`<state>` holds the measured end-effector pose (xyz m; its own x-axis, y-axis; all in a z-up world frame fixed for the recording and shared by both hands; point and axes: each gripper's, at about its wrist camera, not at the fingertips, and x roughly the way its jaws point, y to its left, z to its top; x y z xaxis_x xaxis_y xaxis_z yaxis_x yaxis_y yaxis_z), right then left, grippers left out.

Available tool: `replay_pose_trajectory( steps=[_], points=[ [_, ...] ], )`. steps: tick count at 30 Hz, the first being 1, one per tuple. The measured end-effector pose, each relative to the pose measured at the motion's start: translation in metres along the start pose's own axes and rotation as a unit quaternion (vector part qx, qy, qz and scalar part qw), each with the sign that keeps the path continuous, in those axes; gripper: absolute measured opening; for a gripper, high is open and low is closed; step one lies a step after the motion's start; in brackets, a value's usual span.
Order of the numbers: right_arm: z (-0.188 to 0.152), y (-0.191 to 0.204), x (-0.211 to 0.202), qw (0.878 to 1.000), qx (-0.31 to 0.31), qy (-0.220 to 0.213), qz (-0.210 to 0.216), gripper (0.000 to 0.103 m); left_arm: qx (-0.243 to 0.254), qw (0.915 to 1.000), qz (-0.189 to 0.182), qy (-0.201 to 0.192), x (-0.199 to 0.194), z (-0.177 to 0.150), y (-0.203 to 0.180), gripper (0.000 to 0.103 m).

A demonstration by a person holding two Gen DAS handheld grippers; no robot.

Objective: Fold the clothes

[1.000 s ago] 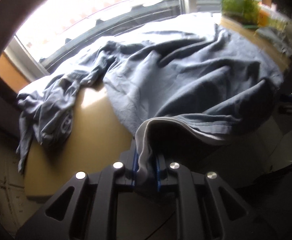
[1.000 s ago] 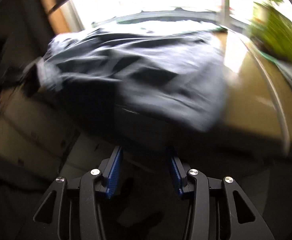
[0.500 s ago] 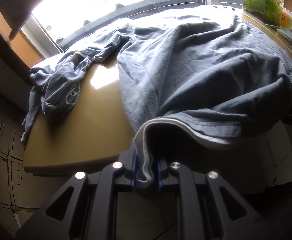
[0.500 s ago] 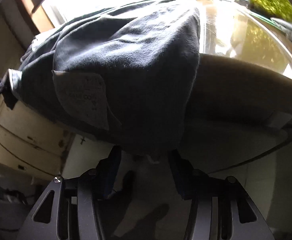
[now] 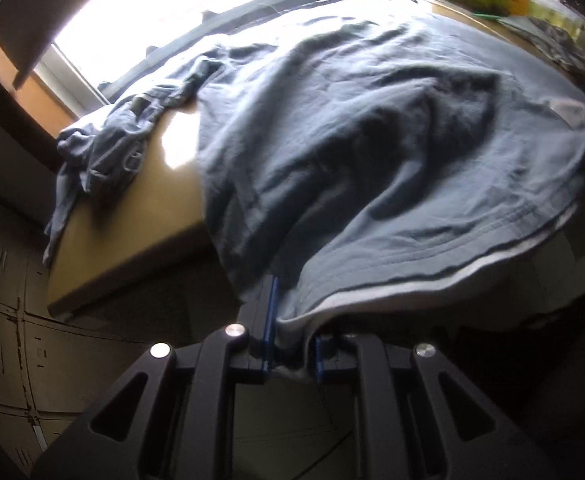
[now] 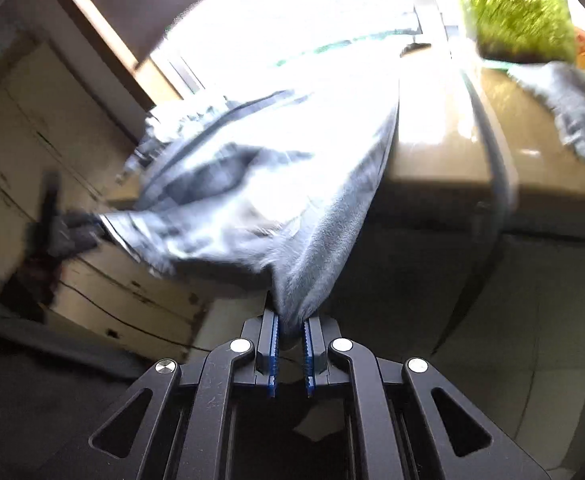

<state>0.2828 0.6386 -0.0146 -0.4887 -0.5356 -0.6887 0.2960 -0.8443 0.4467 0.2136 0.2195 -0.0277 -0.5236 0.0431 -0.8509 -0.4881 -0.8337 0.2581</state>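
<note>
1. While sunlight is pouring in through the window (image 5: 196,12), a big grey-blue T-shirt (image 5: 372,140) is being spread over the tan table (image 5: 132,216), and its bottom edge is being hung over the near side of the table.
2. The hem of the T-shirt, with its pale inner band, is being pinched tight by the left gripper (image 5: 292,344), and the cloth is being squeezed between the blue pads (image 5: 269,320).
3. Another part of the same T-shirt (image 6: 292,184) is being clamped by the right gripper (image 6: 290,340), and the cloth is being bunched into a narrow point there.
4. In the right wrist view, the T-shirt is being held up off the table (image 6: 436,156) and is looking blurry.
5. A second grey cloth (image 5: 100,152) is being left in a crumpled heap at the far left corner of the table, partly hanging over the edge.
6. A green plant (image 6: 520,16) is being kept at the back by the window (image 6: 292,8).
7. A small grey cloth (image 6: 572,108) is being seen near the plant.
</note>
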Motion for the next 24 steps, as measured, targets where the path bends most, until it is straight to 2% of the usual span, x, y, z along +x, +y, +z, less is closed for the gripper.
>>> replay_pose_trajectory(
  steps=[3, 5, 6, 9, 11, 13, 15, 16, 17, 19, 20, 22, 23, 24],
  points=[
    [0.023, 0.005, -0.019, 1.000, -0.003, -0.018, 0.015, 0.010, -0.017, 0.9994, -0.009, -0.029, -0.015, 0.014, 0.006, 0.014],
    [0.042, 0.011, -0.021, 0.999, -0.026, -0.030, 0.012, 0.010, -0.020, 0.9983, -0.008, -0.054, -0.023, 0.029, 0.016, 0.014],
    [0.051, 0.015, -0.019, 0.999, -0.036, -0.035, 0.007, 0.010, -0.012, 0.9980, 0.000, -0.063, -0.025, 0.040, 0.022, 0.014],
    [0.086, 0.022, -0.007, 0.998, -0.043, -0.042, 0.001, 0.010, 0.034, 0.9941, 0.058, -0.085, -0.023, 0.080, 0.041, 0.014],
    [0.118, 0.024, 0.003, 0.997, -0.058, -0.049, -0.024, 0.010, 0.073, 0.9895, 0.070, -0.103, -0.014, 0.111, 0.055, 0.016],
    [0.156, 0.023, 0.024, 0.995, -0.068, -0.042, -0.054, 0.010, 0.098, 0.9887, 0.075, -0.085, 0.016, 0.147, 0.069, 0.018],
    [0.195, 0.013, 0.056, 0.992, -0.071, -0.029, -0.099, 0.010, 0.125, 0.9872, 0.080, -0.058, 0.052, 0.186, 0.082, 0.033],
    [0.215, 0.007, 0.074, 0.989, -0.070, -0.022, -0.125, 0.010, 0.132, 0.9872, 0.082, -0.037, 0.070, 0.202, 0.089, 0.053],
    [0.231, 0.001, 0.092, 0.986, -0.061, -0.008, -0.156, 0.012, 0.132, 0.9876, 0.082, -0.020, 0.085, 0.214, 0.096, 0.056],
    [0.257, -0.010, 0.121, 0.976, -0.021, 0.023, -0.216, 0.017, 0.113, 0.9902, 0.078, -0.022, 0.096, 0.228, 0.113, 0.062],
    [0.263, -0.012, 0.126, 0.976, -0.014, 0.016, -0.217, 0.020, 0.097, 0.9922, 0.073, -0.028, 0.095, 0.232, 0.123, 0.066],
    [0.270, -0.010, 0.126, 0.968, -0.016, -0.007, -0.251, 0.037, 0.067, 0.9947, 0.059, -0.052, 0.084, 0.232, 0.138, 0.071],
    [0.271, -0.008, 0.125, 0.964, -0.018, -0.019, -0.265, 0.051, 0.061, 0.9951, 0.047, -0.062, 0.079, 0.229, 0.138, 0.073],
    [0.272, -0.006, 0.122, 0.962, -0.023, -0.032, -0.269, 0.058, 0.056, 0.9952, 0.034, -0.072, 0.073, 0.226, 0.137, 0.073]
  ],
)
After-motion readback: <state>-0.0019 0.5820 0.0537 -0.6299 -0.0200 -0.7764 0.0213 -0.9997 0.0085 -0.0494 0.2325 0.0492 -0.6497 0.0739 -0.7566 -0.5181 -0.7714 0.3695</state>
